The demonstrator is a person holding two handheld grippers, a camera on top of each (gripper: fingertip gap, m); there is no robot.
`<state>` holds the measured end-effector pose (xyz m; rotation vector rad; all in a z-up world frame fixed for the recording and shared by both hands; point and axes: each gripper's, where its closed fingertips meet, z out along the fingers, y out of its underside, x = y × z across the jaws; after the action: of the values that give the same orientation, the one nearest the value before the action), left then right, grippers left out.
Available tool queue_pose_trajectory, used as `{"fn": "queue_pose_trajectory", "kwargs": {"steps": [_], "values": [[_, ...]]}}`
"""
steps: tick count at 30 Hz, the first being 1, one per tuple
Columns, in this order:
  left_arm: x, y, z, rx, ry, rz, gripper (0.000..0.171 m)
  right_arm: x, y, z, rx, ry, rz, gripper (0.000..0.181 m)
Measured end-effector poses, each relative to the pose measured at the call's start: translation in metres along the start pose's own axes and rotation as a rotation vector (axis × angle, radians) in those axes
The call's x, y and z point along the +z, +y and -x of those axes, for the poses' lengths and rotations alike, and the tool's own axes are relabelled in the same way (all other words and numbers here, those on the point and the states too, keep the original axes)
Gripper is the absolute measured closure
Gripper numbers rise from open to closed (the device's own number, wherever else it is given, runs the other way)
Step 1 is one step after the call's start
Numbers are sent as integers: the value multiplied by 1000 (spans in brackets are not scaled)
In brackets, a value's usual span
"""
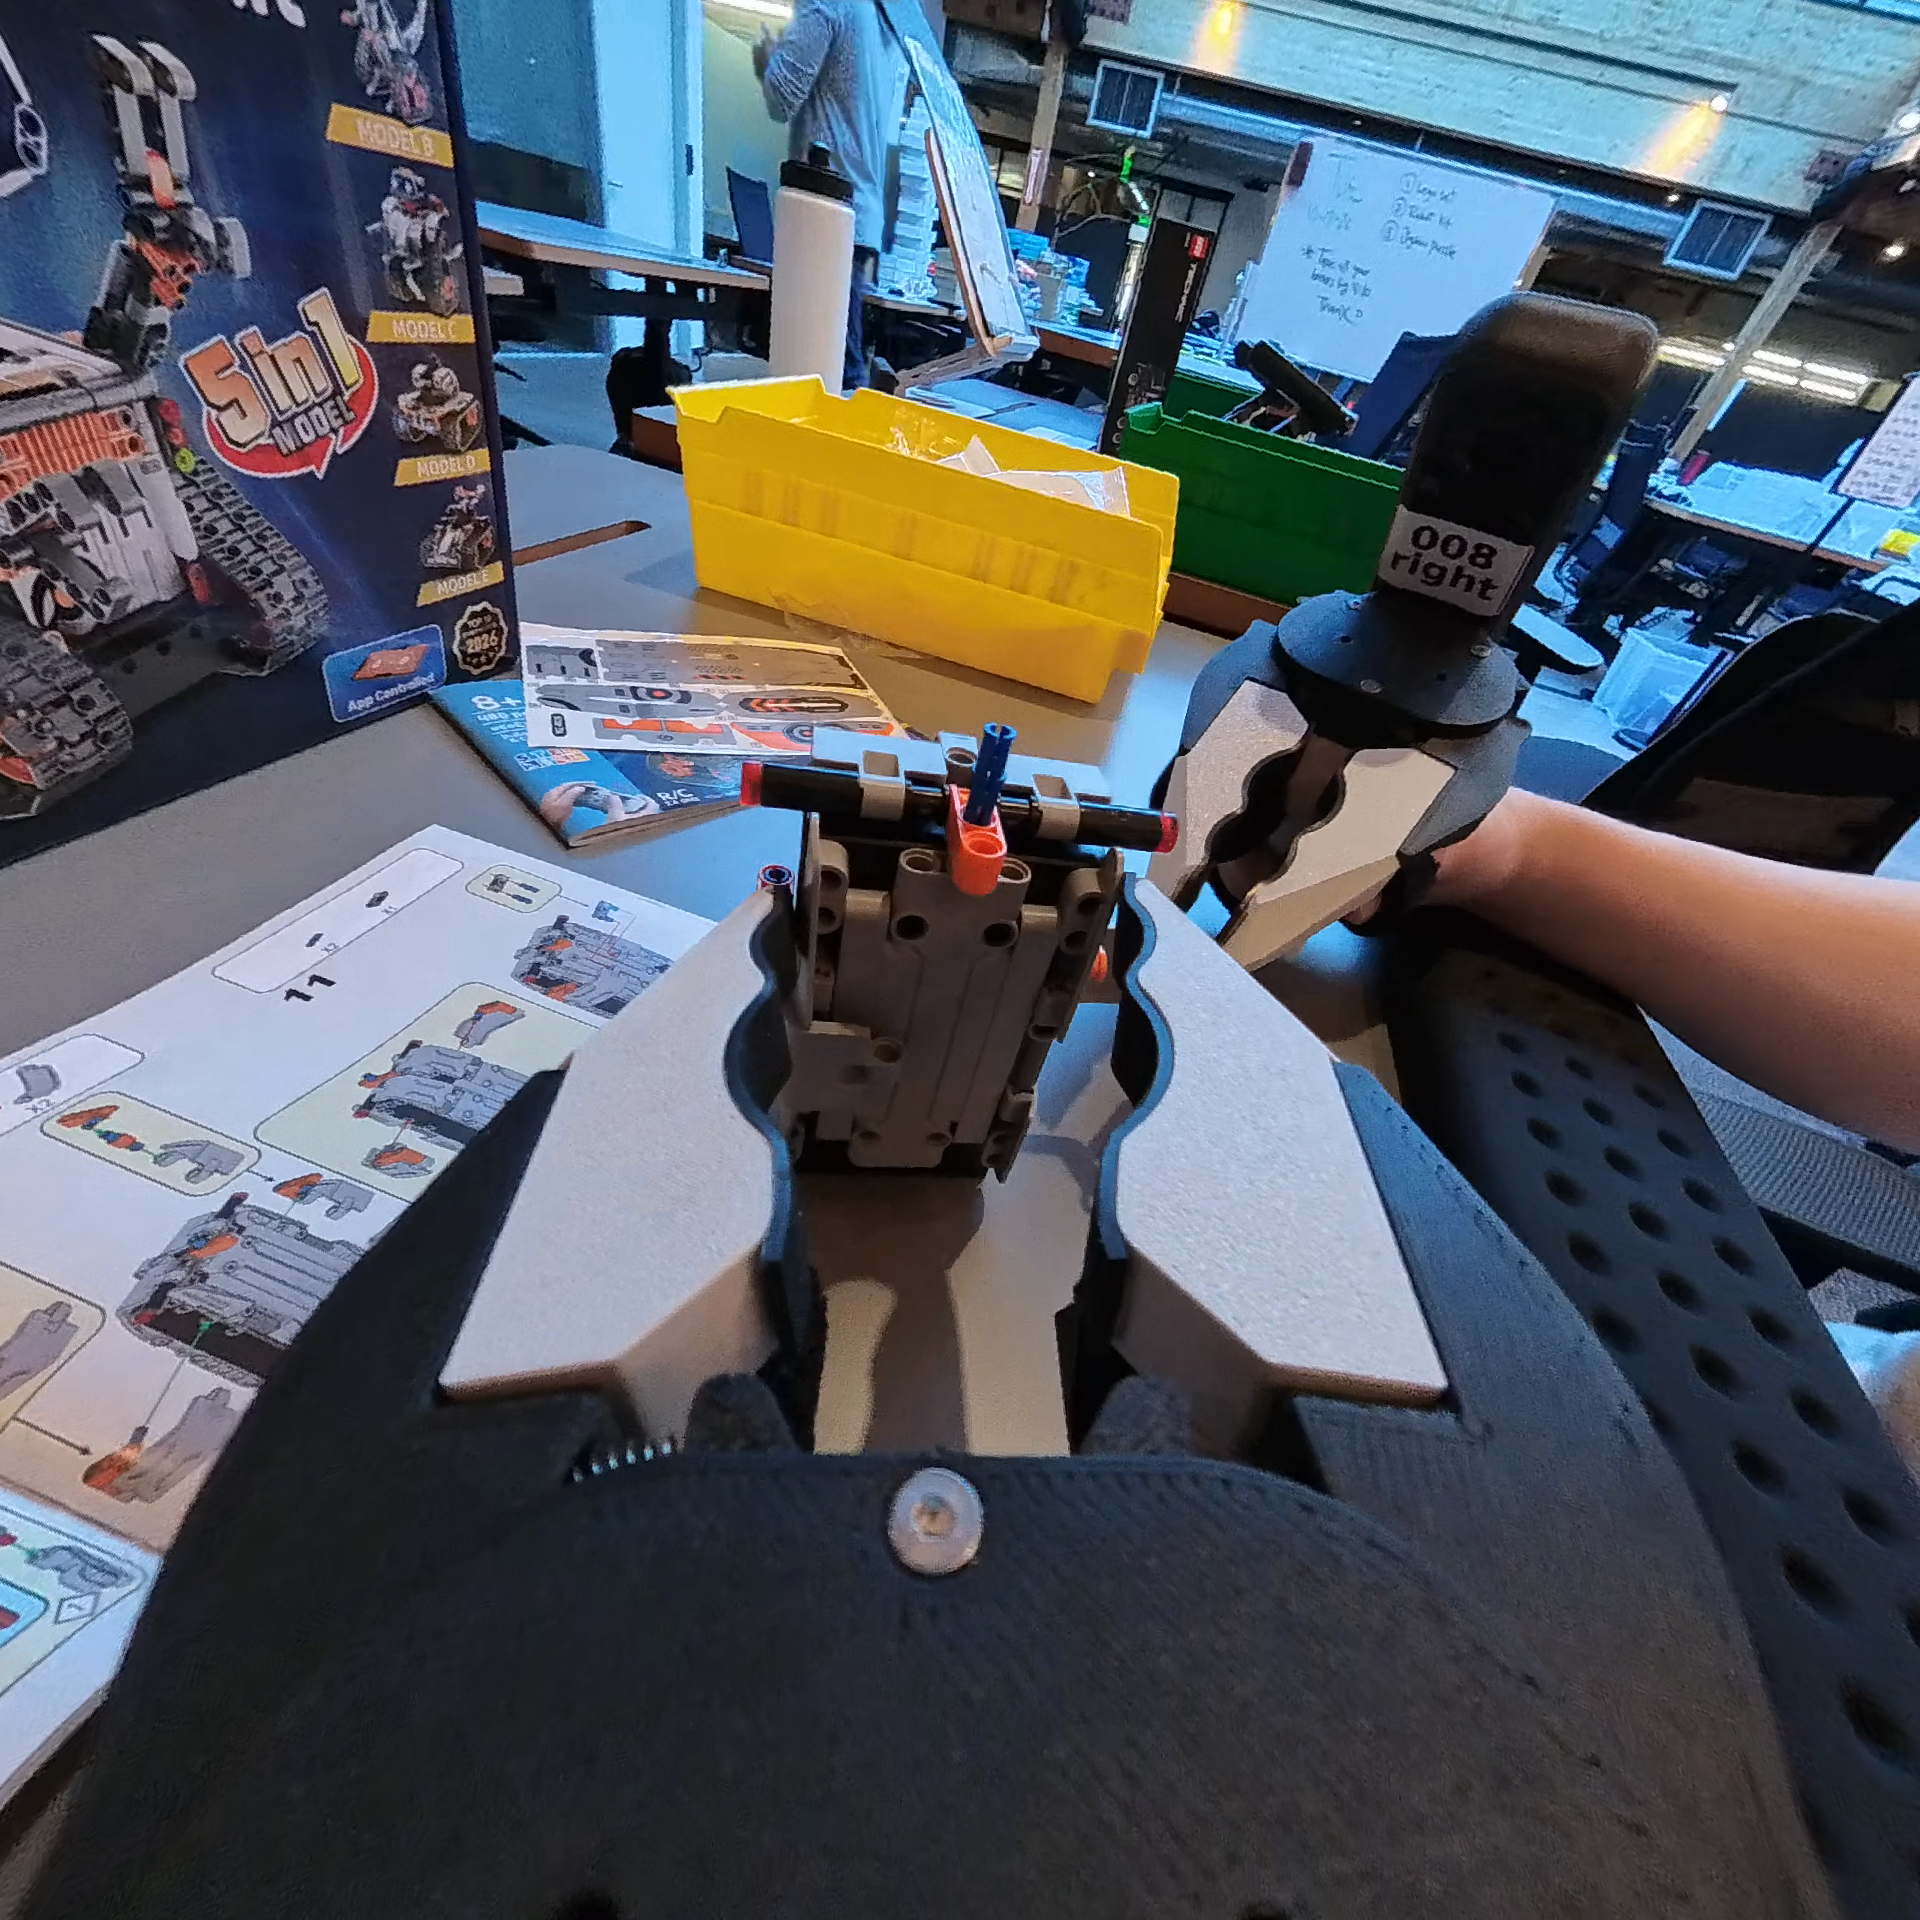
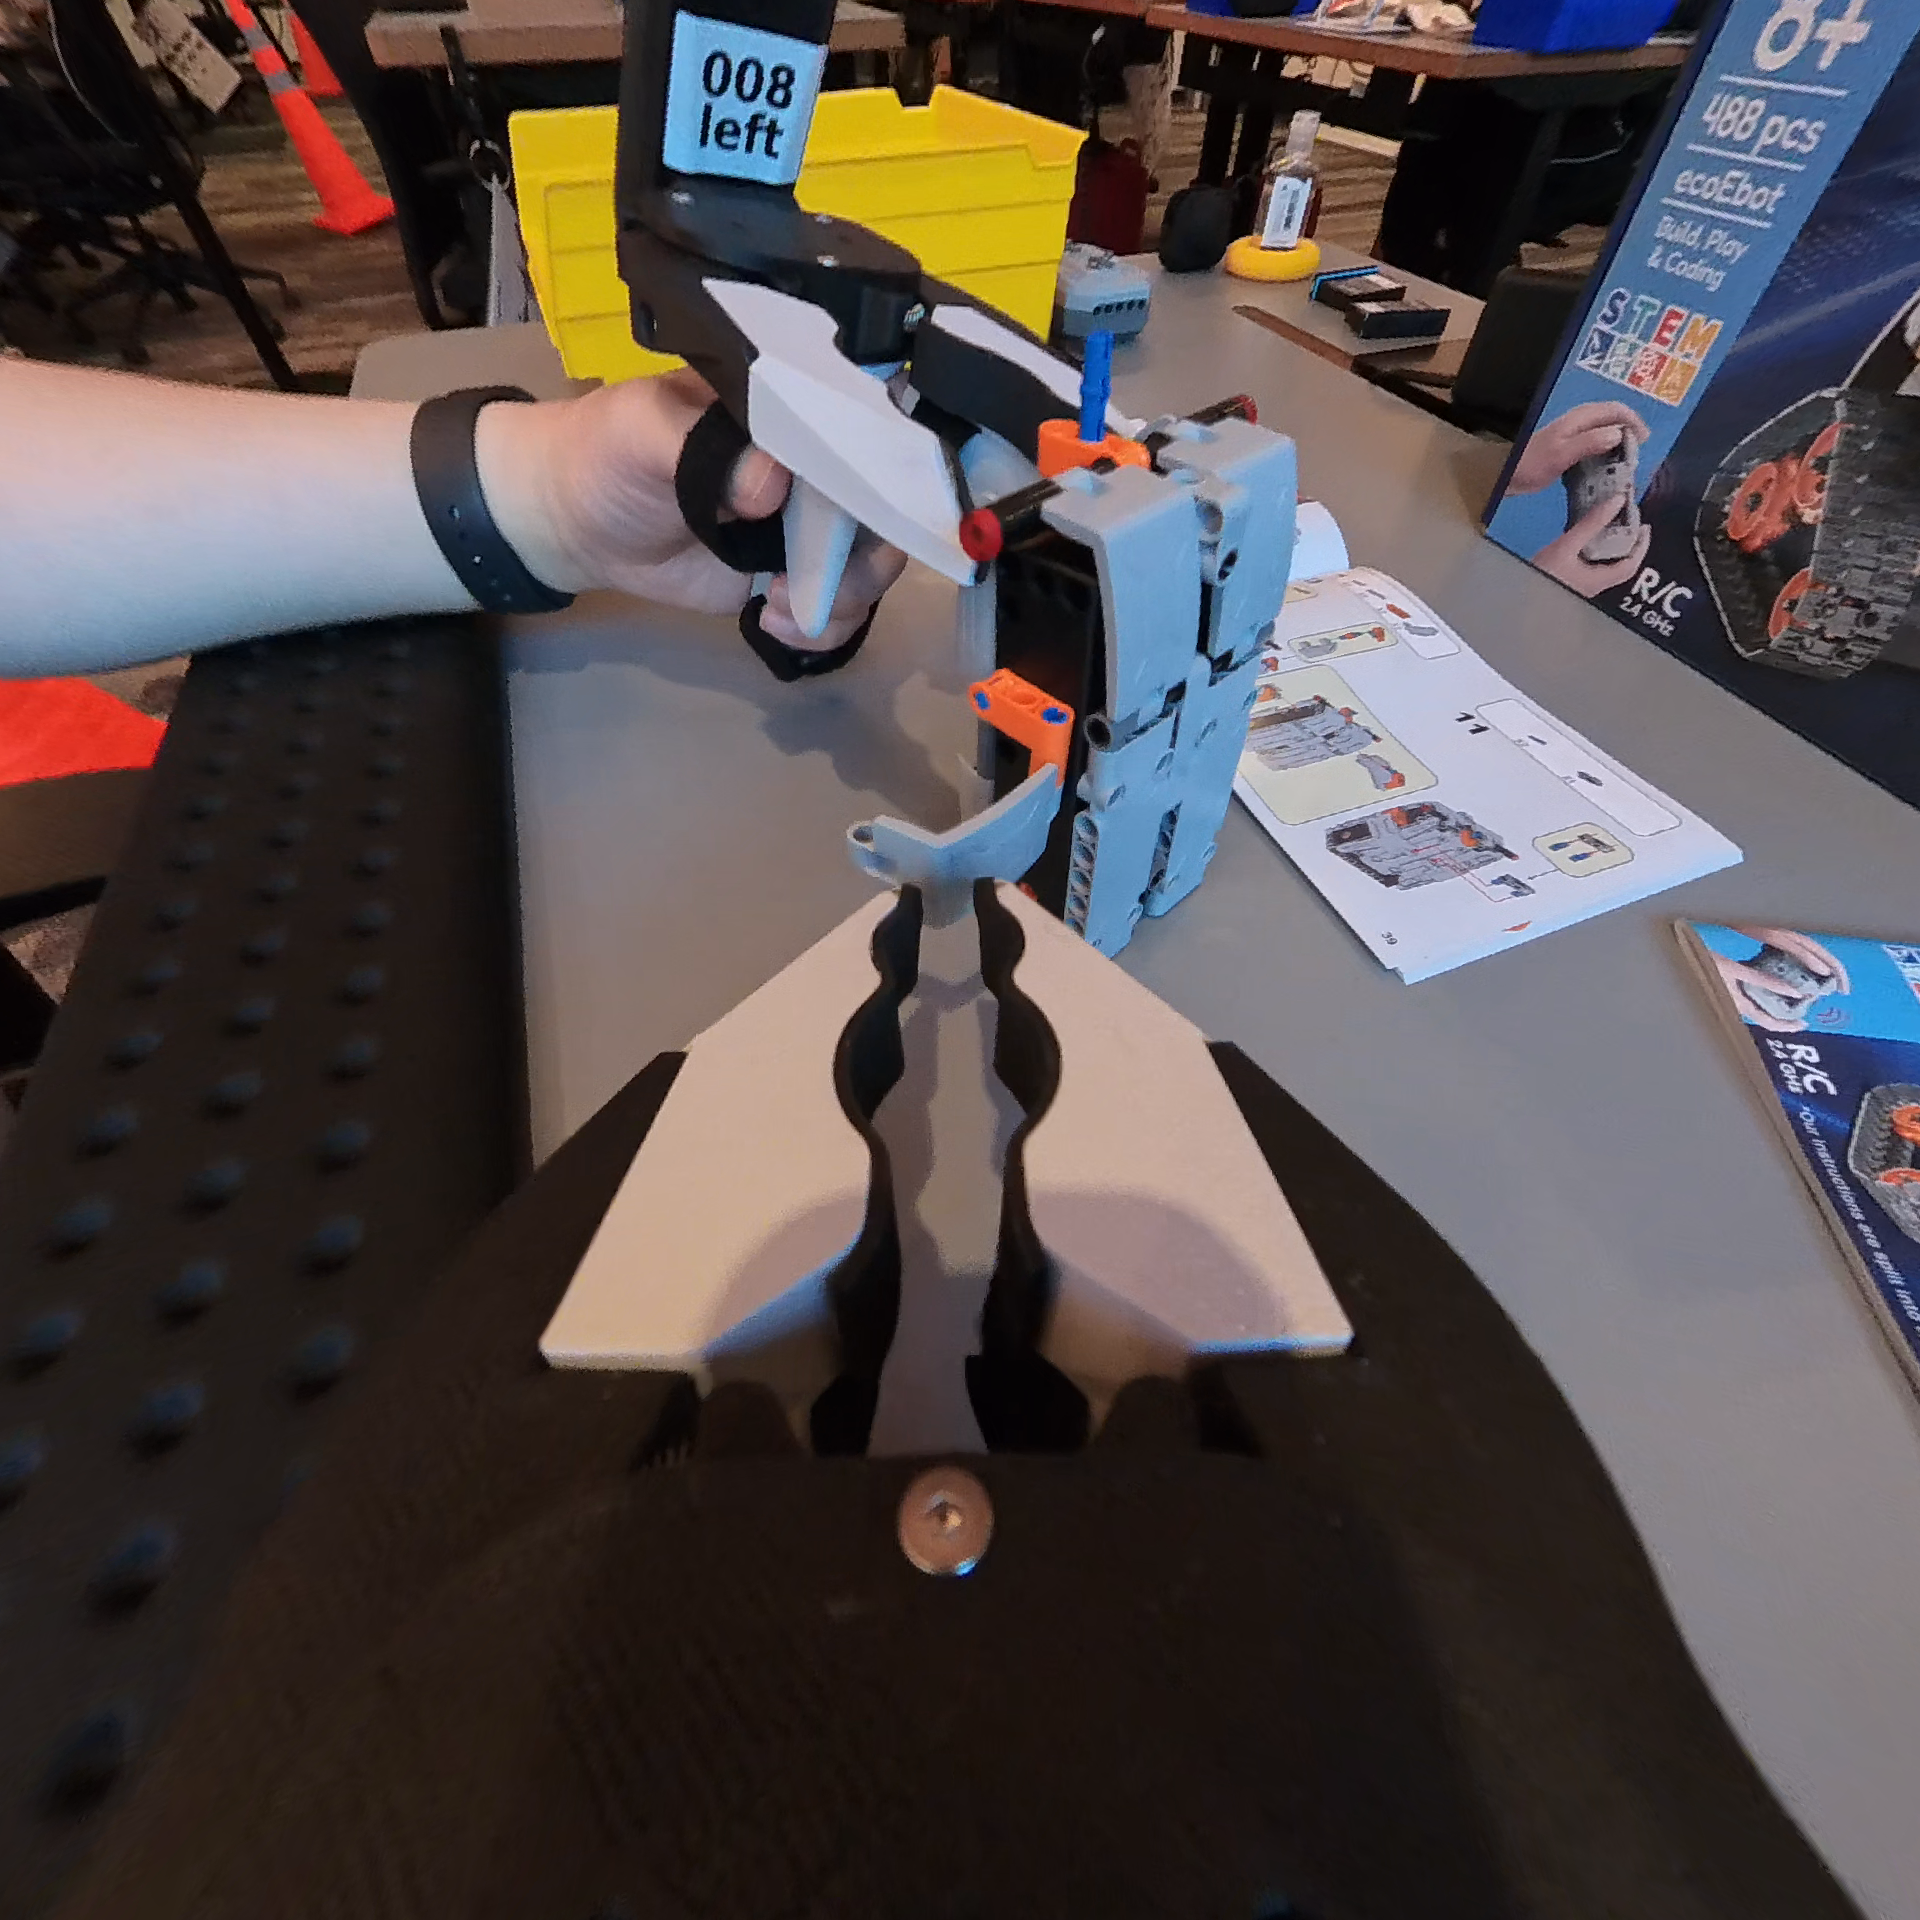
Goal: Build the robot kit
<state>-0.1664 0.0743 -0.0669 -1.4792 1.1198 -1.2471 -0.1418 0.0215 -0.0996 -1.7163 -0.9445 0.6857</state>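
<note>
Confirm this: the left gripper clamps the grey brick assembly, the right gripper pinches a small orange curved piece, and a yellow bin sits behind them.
Wrong colour: the curved piece in the right gripper is grey, as the right wrist view shows. The left gripper does clamp the brick assembly, yellow bin behind.

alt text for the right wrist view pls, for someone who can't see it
The right gripper pinches a small grey curved brick piece at its fingertips, just in front of an upright grey, black and orange brick assembly that the left gripper clamps near its top. They sit over a grey table with an open instruction booklet, a yellow bin behind.
</note>
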Motion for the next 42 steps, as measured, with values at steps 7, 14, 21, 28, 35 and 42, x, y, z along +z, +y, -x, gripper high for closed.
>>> {"fn": "queue_pose_trajectory", "kwargs": {"steps": [7,14,21,28,35,42], "values": [[2,-1,1,-12,-38,-1,112,6,-7,6,28,6,-11,176],[4,0,-2,7,-58,6,112,27,-14,7,-7,90,8,181],[5,1,-2,20,-67,18,112,43,-18,8,-35,141,33,181],[7,2,-6,20,-75,33,112,36,-2,17,-177,281,133,180],[9,2,-8,-5,-172,44,112,-8,-14,-7,29,469,-53,132],[6,-2,-14,-173,-192,0,105,5,-6,-12,148,418,-44,109]]}}
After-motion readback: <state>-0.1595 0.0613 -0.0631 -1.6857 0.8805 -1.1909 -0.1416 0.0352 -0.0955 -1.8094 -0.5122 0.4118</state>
